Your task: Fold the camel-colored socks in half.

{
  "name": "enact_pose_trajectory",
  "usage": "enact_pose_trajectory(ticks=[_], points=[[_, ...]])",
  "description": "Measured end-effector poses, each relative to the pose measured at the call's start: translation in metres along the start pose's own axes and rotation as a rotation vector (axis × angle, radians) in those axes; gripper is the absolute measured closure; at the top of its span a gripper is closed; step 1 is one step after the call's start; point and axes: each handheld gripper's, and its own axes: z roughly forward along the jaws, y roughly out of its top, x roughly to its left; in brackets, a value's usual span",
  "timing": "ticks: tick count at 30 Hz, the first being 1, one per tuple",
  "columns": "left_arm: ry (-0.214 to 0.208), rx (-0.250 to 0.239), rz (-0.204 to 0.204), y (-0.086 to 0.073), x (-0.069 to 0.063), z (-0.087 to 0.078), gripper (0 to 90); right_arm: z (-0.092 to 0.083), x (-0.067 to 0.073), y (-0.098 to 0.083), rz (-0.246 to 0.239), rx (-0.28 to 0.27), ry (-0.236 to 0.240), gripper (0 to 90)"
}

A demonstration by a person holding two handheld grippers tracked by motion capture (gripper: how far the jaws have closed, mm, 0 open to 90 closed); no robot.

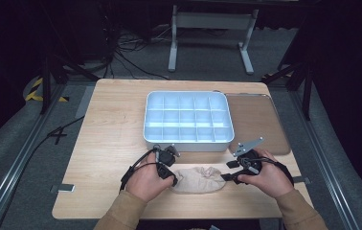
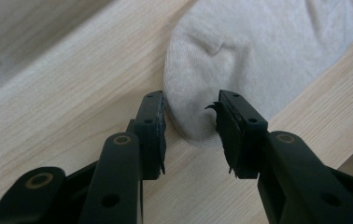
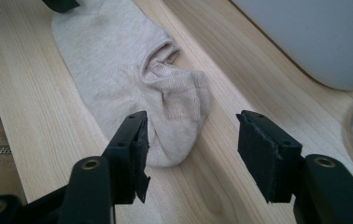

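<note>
A beige ankle sock lies flat on the wooden table near its front edge. My left gripper is low at the sock's left end. In the left gripper view the rounded end of the sock sits between the jaws of that gripper, and the right pad stands clear of the cloth. My right gripper is at the sock's right end. Its jaws stand wide open around the bunched end of the sock, without pressing on it.
A white tray divided into several compartments stands just behind the sock, its wall close to my right gripper. A brownish flat lid lies to the tray's right. Table legs and cables are on the floor beyond.
</note>
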Motion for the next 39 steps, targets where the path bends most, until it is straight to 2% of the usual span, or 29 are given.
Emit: enact_pose_trajectory(ticks=[5,11,13,16,18,20,23,27,28,32,35,39], points=[[0.013,0.006,0.009,0.000,-0.002,0.001,65.6,0.002,0.002,0.000,-0.008,0.010,0.002,45.3],[0.018,0.005,0.008,0.000,-0.005,0.002,76.1,0.004,0.004,0.001,-0.015,0.027,0.005,47.3],[0.009,0.000,-0.006,0.000,-0.007,0.003,82.2,0.005,0.006,0.002,-0.022,0.035,0.005,50.8],[0.019,0.001,-0.006,0.000,-0.010,0.002,84.8,0.007,0.010,0.003,-0.034,0.022,-0.003,61.5],[0.013,-0.008,-0.005,0.000,-0.010,0.000,85.0,0.006,0.013,0.004,-0.007,0.010,-0.039,76.6],[0.007,-0.017,-0.002,0.000,-0.010,-0.003,85.1,0.009,0.017,0.006,-0.004,0.007,-0.051,82.2],[-0.001,-0.034,-0.003,-0.001,-0.009,-0.009,85.1,0.012,0.023,0.008,-0.008,-0.032,-0.030,85.3],[-0.006,-0.053,-0.001,-0.001,-0.009,-0.014,85.0,0.019,0.036,0.013,-0.046,-0.091,0.013,88.6],[-0.006,-0.053,-0.001,-0.001,-0.009,-0.014,85.0,0.019,0.036,0.013,-0.046,-0.091,0.013,88.6],[-0.013,-0.059,0.005,-0.002,-0.009,-0.018,84.9,0.038,0.059,0.017,-0.107,-0.083,0.069,89.0],[-0.017,-0.067,0.007,-0.002,-0.009,-0.020,84.8,0.048,0.067,0.018,-0.130,-0.074,0.078,89.0],[-0.023,-0.064,0.005,-0.003,-0.008,-0.021,84.7,0.055,0.070,0.017,-0.128,-0.084,0.068,89.0]])
